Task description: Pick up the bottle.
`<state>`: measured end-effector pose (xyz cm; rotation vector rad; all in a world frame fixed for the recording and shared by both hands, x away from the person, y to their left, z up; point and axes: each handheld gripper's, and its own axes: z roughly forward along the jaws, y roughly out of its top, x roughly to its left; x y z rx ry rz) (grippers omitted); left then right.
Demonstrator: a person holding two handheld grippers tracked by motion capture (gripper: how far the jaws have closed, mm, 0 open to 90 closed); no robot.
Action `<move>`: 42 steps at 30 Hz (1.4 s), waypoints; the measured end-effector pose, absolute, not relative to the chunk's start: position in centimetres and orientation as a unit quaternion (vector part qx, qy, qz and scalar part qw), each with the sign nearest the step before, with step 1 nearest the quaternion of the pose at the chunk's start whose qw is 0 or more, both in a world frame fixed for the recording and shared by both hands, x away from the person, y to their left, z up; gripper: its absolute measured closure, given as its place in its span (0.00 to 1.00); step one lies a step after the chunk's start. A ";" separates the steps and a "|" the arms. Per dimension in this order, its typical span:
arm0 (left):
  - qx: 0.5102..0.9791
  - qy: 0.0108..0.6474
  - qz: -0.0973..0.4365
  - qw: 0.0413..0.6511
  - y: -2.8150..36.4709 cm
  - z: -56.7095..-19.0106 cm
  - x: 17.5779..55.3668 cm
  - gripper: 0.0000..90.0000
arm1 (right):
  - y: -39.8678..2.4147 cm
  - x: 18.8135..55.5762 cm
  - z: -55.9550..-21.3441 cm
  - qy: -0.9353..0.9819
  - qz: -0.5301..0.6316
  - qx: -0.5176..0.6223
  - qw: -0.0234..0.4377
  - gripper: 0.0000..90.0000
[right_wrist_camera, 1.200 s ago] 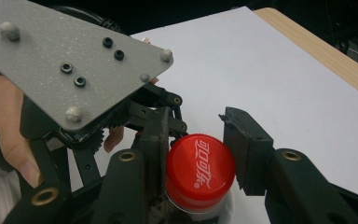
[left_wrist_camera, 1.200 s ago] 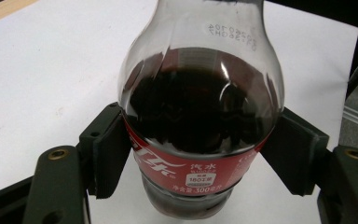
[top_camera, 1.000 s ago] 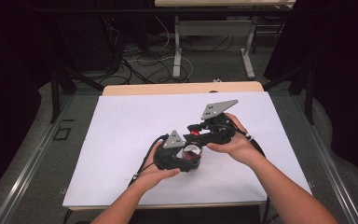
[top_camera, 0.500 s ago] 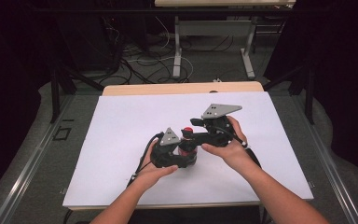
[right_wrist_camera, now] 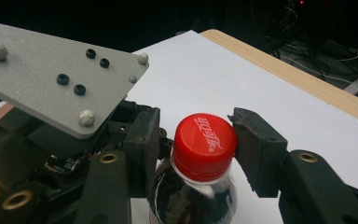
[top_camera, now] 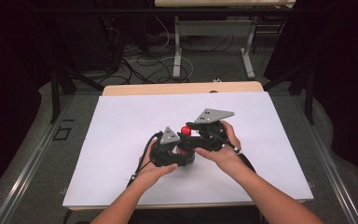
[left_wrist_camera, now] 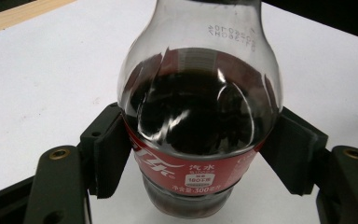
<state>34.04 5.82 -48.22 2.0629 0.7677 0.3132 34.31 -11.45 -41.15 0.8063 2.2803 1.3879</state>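
Note:
A small cola bottle point(left_wrist_camera: 200, 140) with a red label and dark drink stands on the white sheet point(top_camera: 121, 126). My left gripper point(left_wrist_camera: 200, 158) is shut on its body, both pads pressed to the label. In the high view the left gripper point(top_camera: 182, 151) sits under the person's left hand. The red cap point(right_wrist_camera: 204, 144) lies between the jaws of my right gripper point(right_wrist_camera: 199, 140), which have just been closing. Its right pad point(right_wrist_camera: 251, 144) touches the cap, and the left pad stands slightly off it. From above, the cap point(top_camera: 185, 129) shows beside the right gripper point(top_camera: 189, 138).
The white sheet covers most of a wooden table point(top_camera: 182, 87), whose bare edge shows at the far side. Beyond it, cables point(top_camera: 144, 56) and metal table legs point(top_camera: 179, 51) lie on the floor. Both forearms come in from the bottom edge.
The right gripper has shifted a little to the left over the bottle top, and the red cap now shows more plainly between the two grippers. The left hand has kept still.

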 end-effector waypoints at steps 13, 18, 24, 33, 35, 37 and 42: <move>0.839 0.298 0.129 0.436 5.7 -48.1 33.8 0.34 | -11.5 35.1 -41.3 0.812 0.487 0.289 0.144 0.67; 0.842 0.287 0.126 0.440 5.7 -48.1 33.7 0.34 | -12.2 35.7 -41.1 0.830 0.483 0.254 0.116 0.68; 0.850 0.270 0.109 0.440 5.5 -48.1 33.5 0.34 | -13.1 36.9 -40.9 0.854 0.484 0.179 0.068 0.68; 0.853 0.265 0.109 0.436 5.1 -48.4 33.4 0.34 | -13.7 37.2 -40.8 0.871 0.463 0.154 0.047 0.62; 0.857 0.264 0.111 0.428 5.3 -48.2 33.6 0.34 | -13.3 36.7 -40.9 0.861 0.474 0.171 0.065 0.53; 0.851 0.273 0.121 0.432 5.3 -48.4 33.6 0.34 | -13.1 36.3 -40.8 0.858 0.474 0.180 0.083 0.53; 0.850 0.283 0.121 0.428 5.5 -48.4 33.7 0.34 | -12.7 35.6 -40.8 0.844 0.480 0.209 0.119 0.52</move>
